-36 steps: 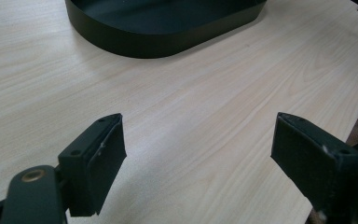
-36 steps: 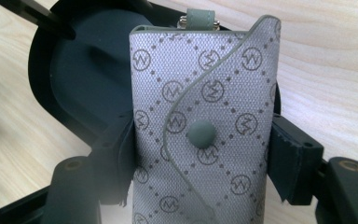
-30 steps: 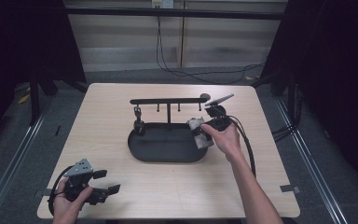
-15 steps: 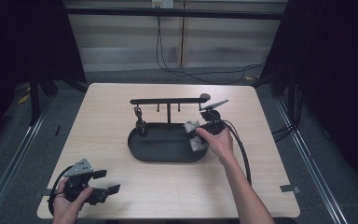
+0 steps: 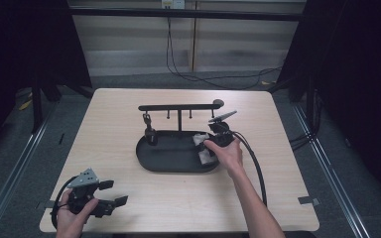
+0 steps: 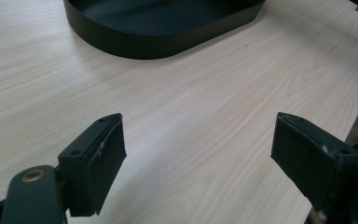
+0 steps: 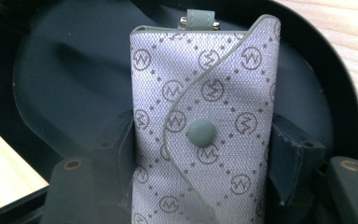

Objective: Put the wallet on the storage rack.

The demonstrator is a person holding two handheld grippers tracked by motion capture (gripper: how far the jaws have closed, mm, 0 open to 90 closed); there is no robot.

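You're working w/ two grippers at one light-wood table [image 5: 129, 114]. One black oval tray [image 5: 151, 159] is sitting mid-table, w/ one T-shaped rack [image 5: 178, 107] standing at its far rim. Under the rack's crossbar three small hooks or pegs are hanging; what's on the leftmost one is too small to tell.

One pouch is in play. You're gripping that key pouch [image 7: 200, 135] in the right gripper [image 7: 200, 158], both pads pressing its two long edges, jaws nearly as closed as they go. From the high view you're holding the right gripper [image 5: 209, 148] over the tray's right end, and the key pouch [image 5: 202, 148] is showing as a pale patch inside the tray's rim. Whether it's touching the tray floor, can't tell.

Pouch look: grey woven fabric, printed w/ a diamond grid of dots & circled letter logos. A curved flap is crossing the front, piped in grey-green & fastened w/ one round grey-green snap at centre. At the top edge one small grey tab is sticking out w/ a bit of metal hardware beside it. It's lying lengthwise along the jaws, top end pointing away from you.

You're keeping the left gripper [image 5: 110, 192] near the table's near-left corner, well apart from the tray. The left gripper [image 6: 198, 154] is gaping wide, nothing between its pads, bare table beneath.
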